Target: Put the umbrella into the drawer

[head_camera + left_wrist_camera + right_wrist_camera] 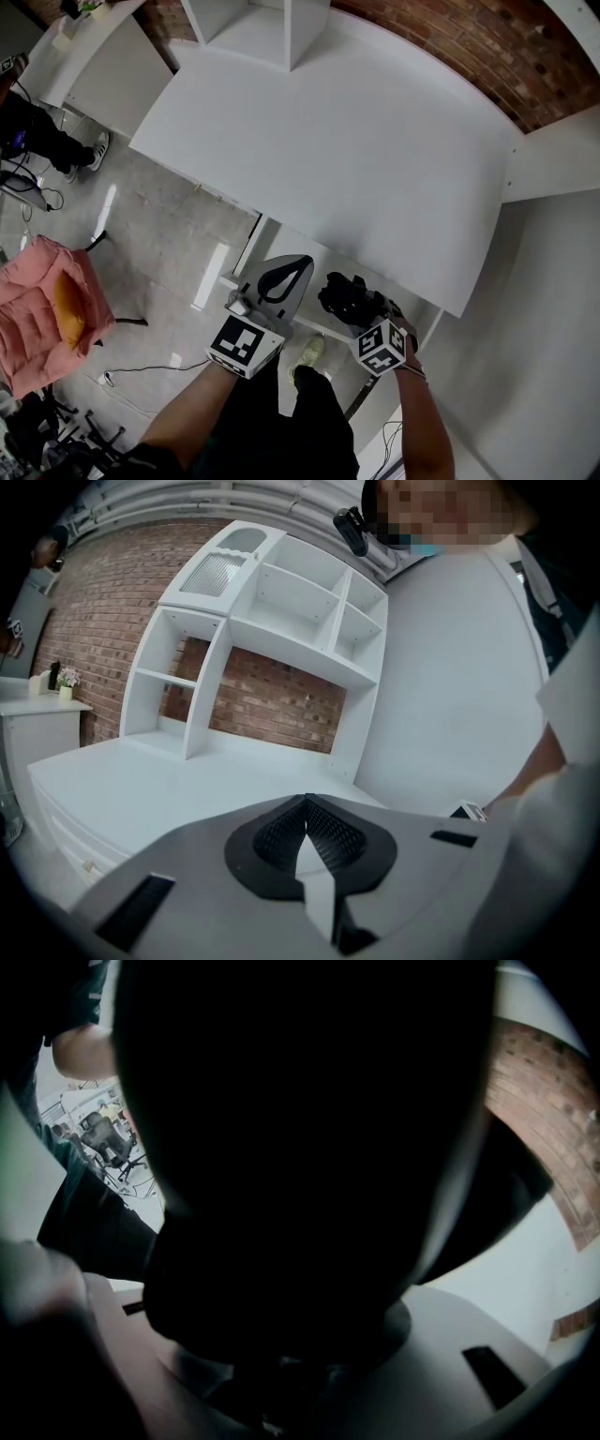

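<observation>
The umbrella (347, 295) is black and folded, a bundled lump just below the front edge of the white desk (356, 159). My right gripper (366, 317) is shut on it. In the right gripper view the dark umbrella (300, 1147) fills nearly the whole picture and hides the fingertips. My left gripper (302, 262) hangs beside it to the left, shut and holding nothing; its two tips meet in the left gripper view (305, 803). Under both grippers a white drawer (323, 251) stands pulled out from beneath the desk.
A white shelf unit (258, 23) stands at the back of the desk against a brick wall (487, 47). A pink padded chair (47, 314) and cables (122, 380) are on the floor at left. The person's shoe (309, 352) is below the drawer.
</observation>
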The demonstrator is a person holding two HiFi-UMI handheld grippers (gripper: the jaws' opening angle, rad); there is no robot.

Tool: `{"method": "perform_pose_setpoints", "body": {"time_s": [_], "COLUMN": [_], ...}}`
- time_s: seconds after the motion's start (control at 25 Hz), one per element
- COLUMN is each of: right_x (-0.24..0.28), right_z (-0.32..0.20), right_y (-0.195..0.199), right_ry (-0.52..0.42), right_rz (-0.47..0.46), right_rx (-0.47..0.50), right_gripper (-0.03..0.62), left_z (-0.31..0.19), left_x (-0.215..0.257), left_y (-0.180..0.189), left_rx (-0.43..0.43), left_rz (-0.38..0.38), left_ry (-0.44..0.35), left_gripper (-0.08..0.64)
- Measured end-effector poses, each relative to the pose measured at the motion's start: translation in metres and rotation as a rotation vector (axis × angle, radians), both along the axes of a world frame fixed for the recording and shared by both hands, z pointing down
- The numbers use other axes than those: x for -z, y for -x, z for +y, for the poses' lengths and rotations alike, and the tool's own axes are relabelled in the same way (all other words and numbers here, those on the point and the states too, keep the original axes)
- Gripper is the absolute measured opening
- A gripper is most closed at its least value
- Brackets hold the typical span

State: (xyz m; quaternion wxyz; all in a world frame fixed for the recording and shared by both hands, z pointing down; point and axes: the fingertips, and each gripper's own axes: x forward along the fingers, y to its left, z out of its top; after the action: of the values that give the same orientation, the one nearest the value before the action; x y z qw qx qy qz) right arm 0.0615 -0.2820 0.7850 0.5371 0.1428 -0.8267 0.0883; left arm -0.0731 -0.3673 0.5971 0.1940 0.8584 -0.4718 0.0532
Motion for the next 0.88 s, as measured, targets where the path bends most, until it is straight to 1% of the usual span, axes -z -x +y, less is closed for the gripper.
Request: {"method": "perform_pose_setpoints", "body": {"time_s": [0.48,0.64,0.88], "right_x": [-0.044,-0.058,-0.085], "right_z": [0.0,0.004,0.008], "right_y": [0.0,-0.002,-0.009], "right_ry": [0.031,0.042,0.083], "right_rz": [0.107,0.162,0.244], "right_rx": [0.04,0.069,0.085], "right_gripper": [0.176,0.176,0.176], "left_z": [0.004,0.004,0.006], "left_x": [-0.021,-0.027,-0.039], "left_y": [0.005,0.004,0.006], "left_rx": [0.01,0.006,0.011], "left_rz": [0.005,0.004,0.001], "left_ry": [0.029,0.033,0.044], "left_gripper": [0.006,0.006,0.006]}}
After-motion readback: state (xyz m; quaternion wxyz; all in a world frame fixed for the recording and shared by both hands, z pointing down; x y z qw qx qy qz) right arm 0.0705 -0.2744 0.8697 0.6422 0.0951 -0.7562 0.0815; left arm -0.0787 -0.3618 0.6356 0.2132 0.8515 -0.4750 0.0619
